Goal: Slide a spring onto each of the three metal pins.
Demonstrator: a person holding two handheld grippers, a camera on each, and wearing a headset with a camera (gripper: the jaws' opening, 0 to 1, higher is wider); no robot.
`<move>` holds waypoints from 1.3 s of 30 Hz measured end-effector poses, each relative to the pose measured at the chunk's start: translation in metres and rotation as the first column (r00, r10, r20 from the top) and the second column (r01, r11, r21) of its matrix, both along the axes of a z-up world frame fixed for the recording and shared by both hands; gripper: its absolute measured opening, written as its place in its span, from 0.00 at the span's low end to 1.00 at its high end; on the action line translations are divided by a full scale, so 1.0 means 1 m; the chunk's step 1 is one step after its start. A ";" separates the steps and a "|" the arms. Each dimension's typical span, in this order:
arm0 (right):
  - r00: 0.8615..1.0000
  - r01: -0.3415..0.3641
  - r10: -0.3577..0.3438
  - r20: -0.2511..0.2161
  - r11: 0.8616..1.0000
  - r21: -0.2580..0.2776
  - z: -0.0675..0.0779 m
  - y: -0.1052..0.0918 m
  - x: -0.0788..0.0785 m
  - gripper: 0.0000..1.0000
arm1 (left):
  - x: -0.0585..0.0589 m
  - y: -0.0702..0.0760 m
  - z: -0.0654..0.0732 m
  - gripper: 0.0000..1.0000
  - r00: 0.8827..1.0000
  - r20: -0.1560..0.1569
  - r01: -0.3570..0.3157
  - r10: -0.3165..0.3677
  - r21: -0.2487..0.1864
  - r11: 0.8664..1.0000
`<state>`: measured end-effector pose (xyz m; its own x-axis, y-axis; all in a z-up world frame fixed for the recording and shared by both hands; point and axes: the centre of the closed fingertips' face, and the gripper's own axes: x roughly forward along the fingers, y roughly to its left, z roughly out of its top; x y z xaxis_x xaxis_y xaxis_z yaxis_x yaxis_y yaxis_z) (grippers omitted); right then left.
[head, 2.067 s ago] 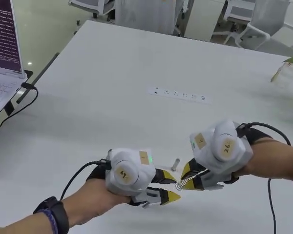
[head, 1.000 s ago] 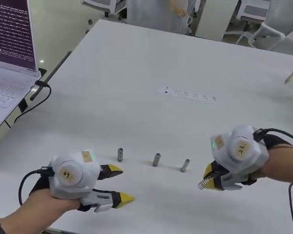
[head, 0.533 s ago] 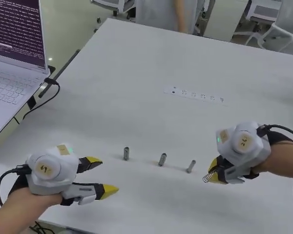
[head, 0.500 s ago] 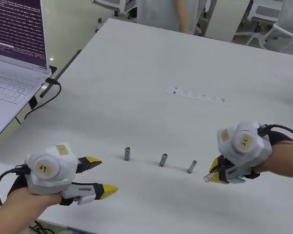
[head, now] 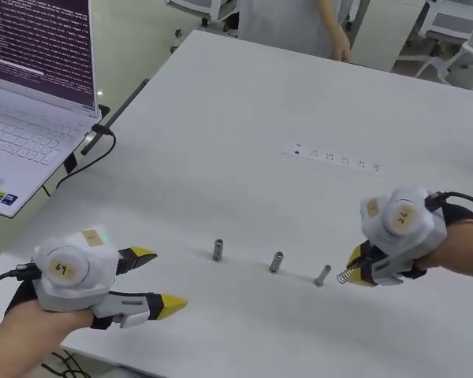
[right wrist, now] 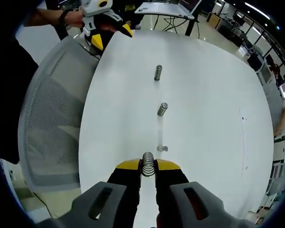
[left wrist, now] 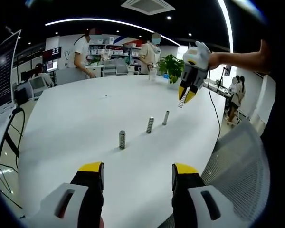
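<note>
Three metal pins stand in a row on the white table (head: 244,118). The left pin (head: 218,250) and the middle pin (head: 277,261) each wear a spring. The right pin (head: 322,275) looks bare, as it also does in the right gripper view (right wrist: 162,148). My right gripper (head: 355,272) is shut on a loose spring (head: 345,274) just right of the bare pin; the spring (right wrist: 147,164) sits between its yellow tips. My left gripper (head: 159,279) is open and holds nothing, well left of the row. In the left gripper view, that row (left wrist: 150,124) lies ahead.
An open laptop (head: 31,94) with a black cable (head: 102,150) sits at the table's left edge. A white power strip (head: 335,159) lies beyond the pins. A person (head: 292,20) stands at the far end. A grey mesh chair (right wrist: 47,123) is by the near edge.
The head camera has shifted. My left gripper has drawn away to the left, uncovering the pins. The right gripper has kept the spring and brought it closer to the bare pin.
</note>
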<state>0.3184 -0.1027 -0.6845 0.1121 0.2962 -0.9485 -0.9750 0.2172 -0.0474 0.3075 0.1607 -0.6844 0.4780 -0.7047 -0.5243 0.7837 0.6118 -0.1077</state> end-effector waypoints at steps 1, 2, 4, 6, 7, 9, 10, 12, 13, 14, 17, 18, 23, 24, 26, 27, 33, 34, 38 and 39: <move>1.000 0.000 0.000 0.000 1.000 -0.001 -0.001 0.000 0.002 0.08 | 0.000 0.001 0.000 0.54 1.000 -0.001 -0.003 0.003 -0.001 1.000; 1.000 -0.001 0.001 0.000 1.000 -0.003 -0.001 0.000 0.003 0.08 | 0.000 0.002 0.001 0.55 1.000 -0.001 -0.005 0.005 -0.001 1.000; 1.000 -0.002 0.002 0.003 1.000 -0.007 -0.001 0.000 0.006 0.08 | -0.001 0.003 0.001 0.55 1.000 -0.002 -0.008 0.008 -0.002 1.000; 1.000 -0.002 0.002 0.004 1.000 -0.004 -0.001 0.001 0.009 0.08 | -0.002 0.004 0.002 0.55 1.000 -0.002 -0.010 0.010 0.000 1.000; 1.000 -0.001 0.001 0.006 1.000 -0.001 0.000 0.002 0.012 0.08 | -0.002 0.005 0.002 0.55 1.000 -0.001 -0.014 0.014 -0.001 1.000; 1.000 -0.002 0.002 0.005 1.000 0.005 0.001 0.003 0.014 0.08 | -0.001 0.007 0.003 0.54 1.000 -0.001 -0.022 0.022 -0.005 1.000; 1.000 -0.005 0.005 0.005 1.000 0.002 0.000 0.003 0.016 0.08 | -0.001 0.008 0.004 0.54 1.000 0.000 -0.024 0.024 -0.006 1.000; 1.000 -0.010 0.011 0.004 1.000 -0.007 -0.002 0.002 0.018 0.08 | -0.001 0.010 0.005 0.54 1.000 0.001 -0.028 0.028 -0.007 1.000; 1.000 -0.013 0.013 0.004 1.000 -0.011 -0.003 0.001 0.021 0.08 | -0.002 0.011 0.007 0.54 1.000 0.002 -0.031 0.031 -0.008 0.999; 1.000 -0.015 0.015 0.003 1.000 -0.013 -0.004 0.001 0.022 0.08 | -0.002 0.011 0.007 0.54 0.999 0.003 -0.032 0.032 -0.008 0.999; 1.000 -0.020 0.020 0.001 1.000 -0.021 -0.006 0.000 0.026 0.08 | -0.002 0.015 0.009 0.54 0.999 0.004 -0.041 0.041 -0.010 0.999; 1.000 -0.022 0.022 0.001 1.000 -0.022 -0.007 0.000 0.027 0.08 | -0.002 0.016 0.010 0.54 0.999 0.004 -0.045 0.045 -0.011 0.999; 1.000 -0.030 0.029 -0.010 0.999 -0.028 -0.013 0.002 0.034 0.08 | 0.000 0.024 0.011 0.54 0.998 0.007 -0.064 0.064 -0.010 0.998; 0.999 -0.030 0.030 -0.016 0.999 -0.027 -0.015 0.002 0.034 0.08 | 0.000 0.024 0.011 0.53 0.998 0.007 -0.066 0.066 -0.010 0.998; 0.999 -0.034 0.033 -0.021 0.999 -0.030 -0.018 0.003 0.034 0.08 | 0.000 0.026 0.011 0.53 0.998 0.004 -0.070 0.071 -0.011 0.997; 0.999 -0.036 0.035 -0.024 0.999 -0.033 -0.019 0.004 0.034 0.08 | 0.000 0.027 0.010 0.53 0.997 0.002 -0.073 0.073 -0.012 0.997; 0.998 -0.043 0.042 -0.036 0.998 -0.038 -0.029 0.005 0.035 0.08 | -0.003 0.030 0.009 0.52 0.996 -0.004 -0.086 0.086 -0.008 0.996; 0.998 -0.048 0.047 -0.041 0.998 -0.043 -0.031 0.005 0.034 0.08 | -0.004 0.030 0.009 0.52 0.996 -0.006 -0.087 0.087 -0.009 0.996; 0.997 -0.056 0.054 -0.048 0.997 -0.049 -0.033 0.005 0.034 0.08 | -0.006 0.031 0.009 0.52 0.996 -0.009 -0.093 0.093 -0.009 0.996; 0.997 -0.058 0.056 -0.047 0.997 -0.052 -0.035 0.004 0.035 0.08 | -0.006 0.032 0.008 0.52 0.996 -0.011 -0.094 0.094 -0.008 0.996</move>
<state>0.3535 -0.0984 -0.7192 0.0528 0.2496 -0.9669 -0.9871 0.1597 -0.0127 0.3012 0.1924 -0.6761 0.5368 -0.6613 -0.5239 0.7214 0.6818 -0.1215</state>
